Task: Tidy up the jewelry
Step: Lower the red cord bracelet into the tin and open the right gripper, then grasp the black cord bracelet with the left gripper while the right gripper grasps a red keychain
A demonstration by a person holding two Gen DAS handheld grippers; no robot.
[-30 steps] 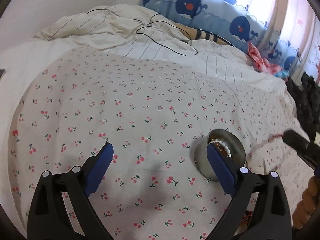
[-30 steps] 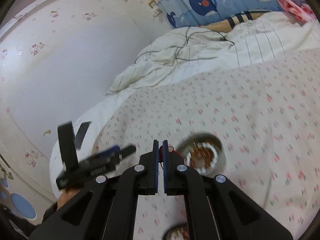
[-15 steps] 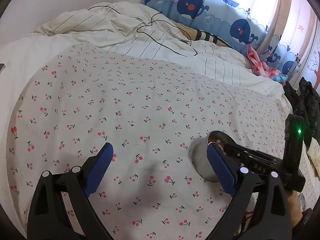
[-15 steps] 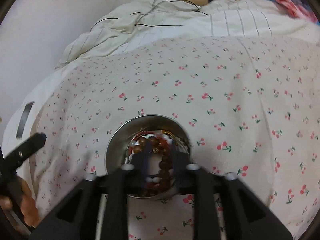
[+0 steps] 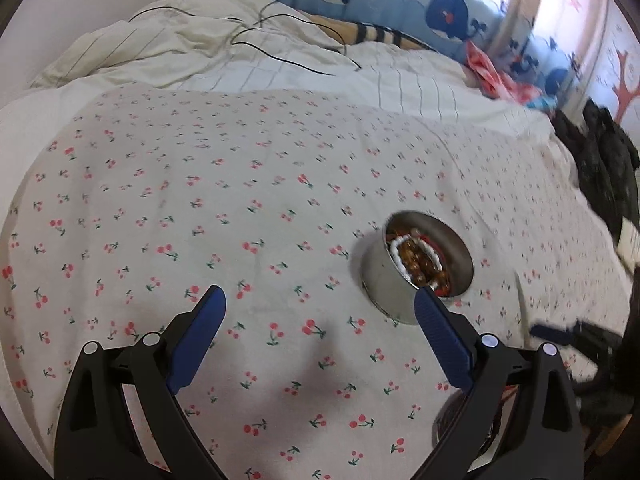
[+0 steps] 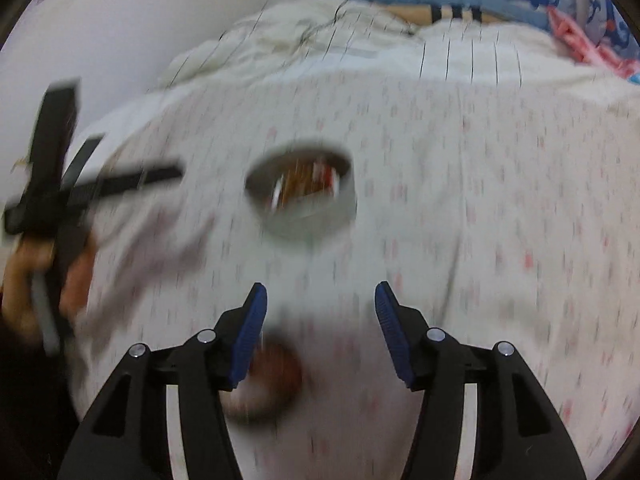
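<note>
A round metal tin [image 5: 376, 280] stands on the cherry-print sheet [image 5: 240, 208] and holds several beaded bracelets [image 5: 416, 258], white, amber and red. My left gripper [image 5: 319, 294] hangs open over the sheet, its right pad just in front of the tin. The right wrist view is blurred. There my right gripper [image 6: 320, 292] is drawn back from the tin [image 6: 308, 216], its jaws opening with nothing between them. A second round, reddish-brown container [image 6: 268, 384] lies blurred under its left finger. A hand [image 6: 24, 276] holds the left gripper at the left edge.
A rumpled white duvet [image 5: 248, 52] with a black cable [image 5: 288, 56] lies at the far end, below a whale-print curtain [image 5: 400, 4]. Dark clothing [image 5: 604, 168] is piled at the right and pink cloth [image 5: 488, 72] beside it. The right gripper's dark tip [image 5: 560, 332] shows at the right.
My right gripper was shut on a red bead bracelet, moved over the tin, opened there, and has now drawn back empty. The left gripper shifted slightly.
</note>
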